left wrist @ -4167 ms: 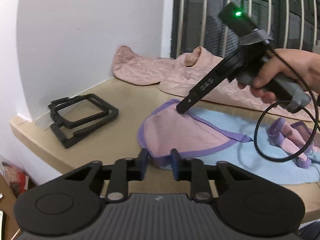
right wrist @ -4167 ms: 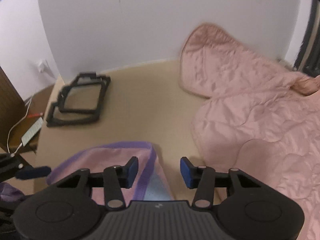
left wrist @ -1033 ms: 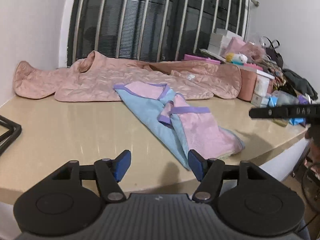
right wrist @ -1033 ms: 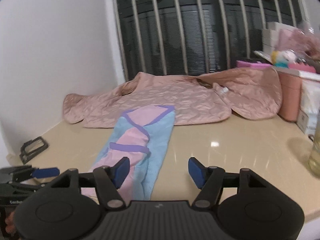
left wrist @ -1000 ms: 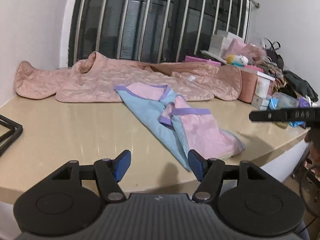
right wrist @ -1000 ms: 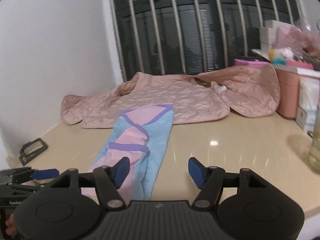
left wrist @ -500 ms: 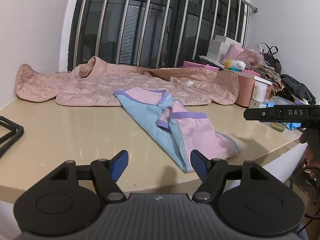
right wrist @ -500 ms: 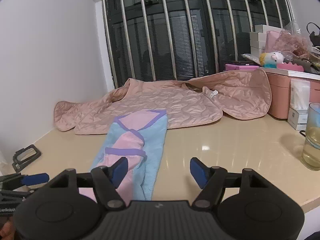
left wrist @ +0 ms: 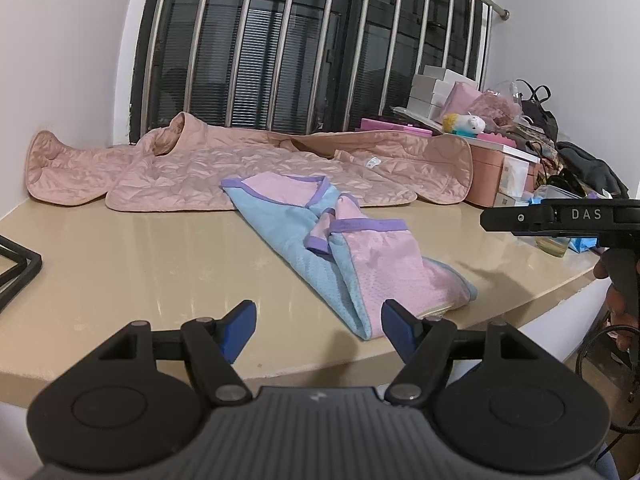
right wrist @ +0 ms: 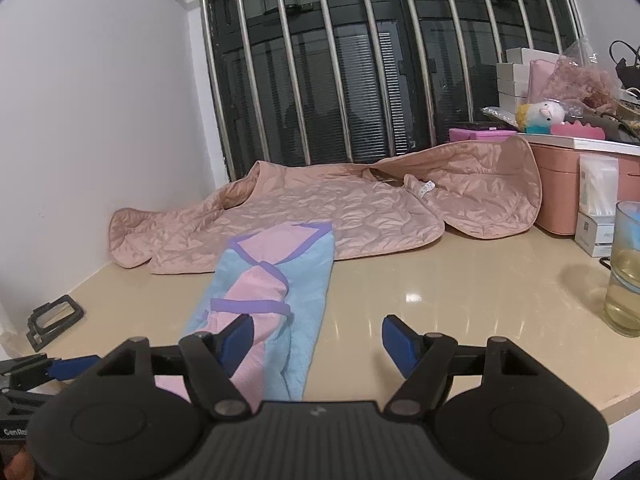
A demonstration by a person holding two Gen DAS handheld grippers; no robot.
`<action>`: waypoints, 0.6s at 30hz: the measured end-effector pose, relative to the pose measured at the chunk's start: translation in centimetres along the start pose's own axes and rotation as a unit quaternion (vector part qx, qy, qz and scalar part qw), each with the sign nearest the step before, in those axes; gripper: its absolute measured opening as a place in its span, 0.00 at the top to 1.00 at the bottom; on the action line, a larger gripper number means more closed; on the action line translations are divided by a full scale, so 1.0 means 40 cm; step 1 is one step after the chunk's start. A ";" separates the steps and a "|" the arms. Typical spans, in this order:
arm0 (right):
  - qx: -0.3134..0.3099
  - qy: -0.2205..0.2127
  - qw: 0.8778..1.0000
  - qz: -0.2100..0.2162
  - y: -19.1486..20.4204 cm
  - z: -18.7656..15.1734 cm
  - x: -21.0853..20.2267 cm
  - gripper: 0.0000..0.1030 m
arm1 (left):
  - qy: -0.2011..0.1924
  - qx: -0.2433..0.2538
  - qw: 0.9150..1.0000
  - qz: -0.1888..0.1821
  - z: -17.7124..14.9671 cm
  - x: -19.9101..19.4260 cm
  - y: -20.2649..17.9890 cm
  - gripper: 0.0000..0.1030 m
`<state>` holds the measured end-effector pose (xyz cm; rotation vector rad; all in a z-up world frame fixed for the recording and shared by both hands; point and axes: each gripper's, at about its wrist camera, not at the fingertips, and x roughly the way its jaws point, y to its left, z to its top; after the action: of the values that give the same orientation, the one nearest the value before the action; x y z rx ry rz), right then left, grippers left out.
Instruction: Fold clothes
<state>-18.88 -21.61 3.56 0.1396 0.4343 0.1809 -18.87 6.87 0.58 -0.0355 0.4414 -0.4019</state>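
We're in a white-walled corner with a barred dark window [right wrist: 360,80] behind, and a glossy beige table [left wrist: 140,264] running beneath it. Along the back lies a quilted pink jacket [right wrist: 320,216], spread out and untouched. In front of it, the piece in play: a light blue and pink garment with purple trim [right wrist: 276,280], already folded into a long narrow strip. Its far end overlaps the jacket's hem, its near end sits close to the table's front edge. Now the key relation: from the right wrist view that strip runs almost straight away from the right tongs [right wrist: 316,338], its near end just ahead and a touch left of them, so the long axis lines up with the right hand. From the left wrist view the strip slants across, near end just ahead of the left tongs [left wrist: 316,322] and to their right. Both look about equally near to that end, I'd judge. Both tongs stand wide, jaws having just been opening, nothing between them and both hovering short of the cloth. Writing? The right tongs' side, seen from the left, reads "DAS" [left wrist: 586,214]; a label at the lower left of the right view begins "GenRo", the rest cut off. A glass of yellowish liquid [right wrist: 624,280] stands off right, well clear.
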 end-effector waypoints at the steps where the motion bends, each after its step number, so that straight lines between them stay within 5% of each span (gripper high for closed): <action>1: 0.000 0.000 1.000 0.000 0.000 0.000 -0.001 0.32 | 0.000 0.000 1.000 0.000 0.000 0.000 -0.001 0.32; 18: 0.002 -0.002 1.000 0.003 -0.001 0.001 -0.002 0.32 | 0.005 0.007 1.000 0.000 0.002 0.003 -0.014 0.31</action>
<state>-18.95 -21.66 3.63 0.1448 0.4308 0.1854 -18.96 6.31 0.70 -0.0195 0.4485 -0.4045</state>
